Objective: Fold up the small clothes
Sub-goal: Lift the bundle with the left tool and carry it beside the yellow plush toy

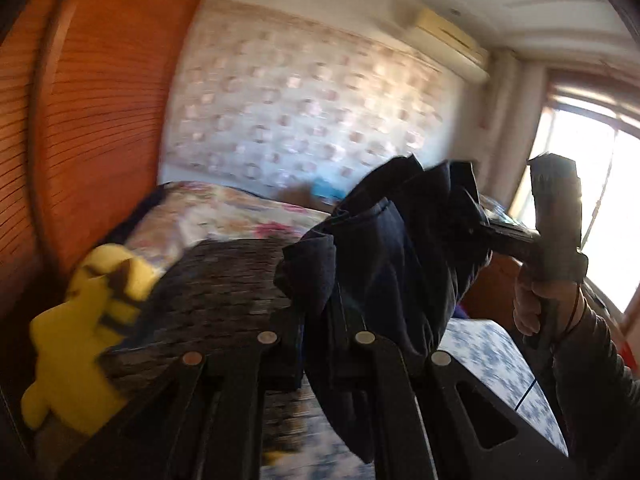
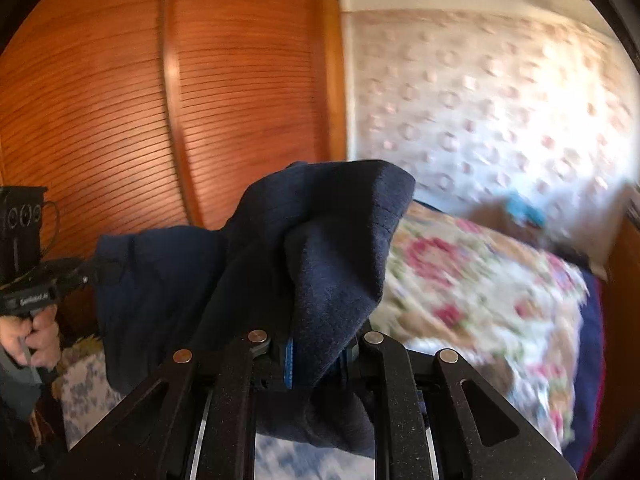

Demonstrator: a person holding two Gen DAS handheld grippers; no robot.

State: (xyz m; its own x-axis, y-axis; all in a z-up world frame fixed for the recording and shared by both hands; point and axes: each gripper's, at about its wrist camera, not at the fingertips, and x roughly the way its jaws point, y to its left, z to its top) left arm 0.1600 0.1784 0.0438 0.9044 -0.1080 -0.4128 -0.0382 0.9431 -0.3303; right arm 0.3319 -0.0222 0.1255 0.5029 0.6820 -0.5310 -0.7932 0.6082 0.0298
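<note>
- Standing tall at the left side of the room: a wooden wardrobe (image 2: pixel 120 100) with thin slats across its doors.
- Covering the far wall: wallpaper (image 1: pixel 300 100) with small pinkish shapes, blurry.
- Lying under it: a bed with a flowery blanket (image 2: pixel 480 280), pink and green on white.
- Letting bright light in at the right: a window (image 1: pixel 592 200).
- Hanging high near the ceiling: a white air conditioner (image 1: pixel 448 36).
- Hanging in the air above the bed, bunched and folded over itself: a dark blue piece of clothing (image 2: pixel 328 240), held up between the two grippers.
- Pinching one part of that cloth tight, fingers closed on it: the left gripper (image 1: pixel 320 344).
- Pinching another part, blue pads squeezing the thick fold: the right gripper (image 2: pixel 316 344).
- Lying at the lower left, partly on a dark knitted cloth (image 1: pixel 224 280): a yellow soft toy (image 1: pixel 80 332) with black marks.
- Wrapping around the right gripper's handle: a hand (image 1: pixel 532 304) with a grey sleeve.
- Sitting far back on the bed: something small and bright blue (image 2: pixel 524 208), too blurry to name.
</note>
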